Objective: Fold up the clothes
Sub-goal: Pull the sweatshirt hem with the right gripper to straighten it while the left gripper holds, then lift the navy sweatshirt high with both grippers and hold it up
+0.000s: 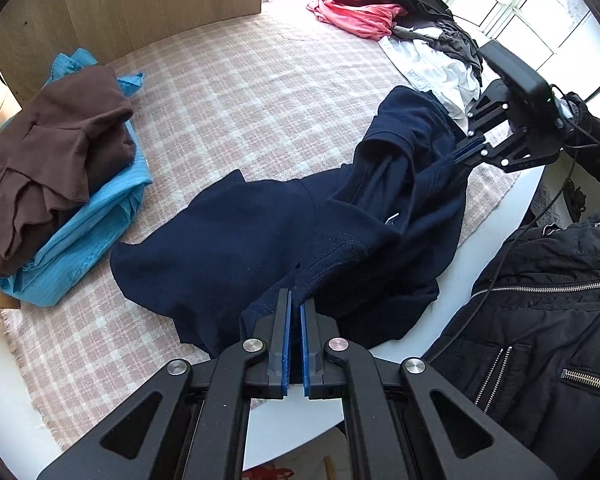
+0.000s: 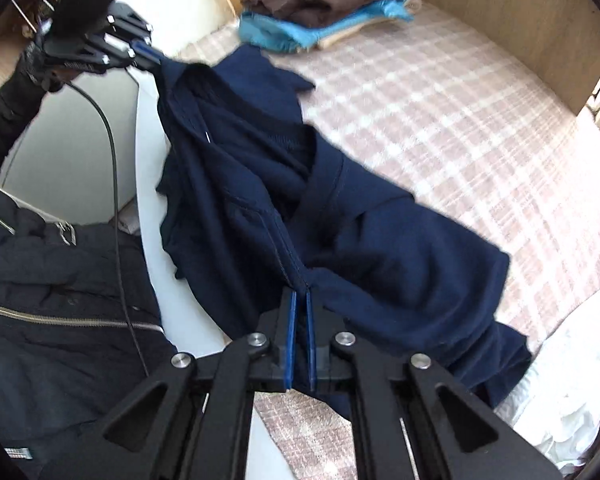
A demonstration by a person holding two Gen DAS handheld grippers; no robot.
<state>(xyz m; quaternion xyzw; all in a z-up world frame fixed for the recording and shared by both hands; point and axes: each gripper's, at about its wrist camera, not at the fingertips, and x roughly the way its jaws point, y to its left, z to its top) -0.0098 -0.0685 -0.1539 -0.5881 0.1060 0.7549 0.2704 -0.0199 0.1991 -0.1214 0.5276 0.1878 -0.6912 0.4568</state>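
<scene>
A navy blue shirt is stretched between my two grippers above the checked cloth; most of it still drapes on the cloth. My left gripper is shut on one edge of the shirt near the table's front. My right gripper is shut on the other end, raised at the right. In the right wrist view the right gripper pinches a seam of the shirt, and the left gripper holds the far end at upper left.
A folded brown garment lies on a folded blue one at the left. A pile of unfolded clothes sits at the back right by the window. The white table edge and the person's black jacket are at the right.
</scene>
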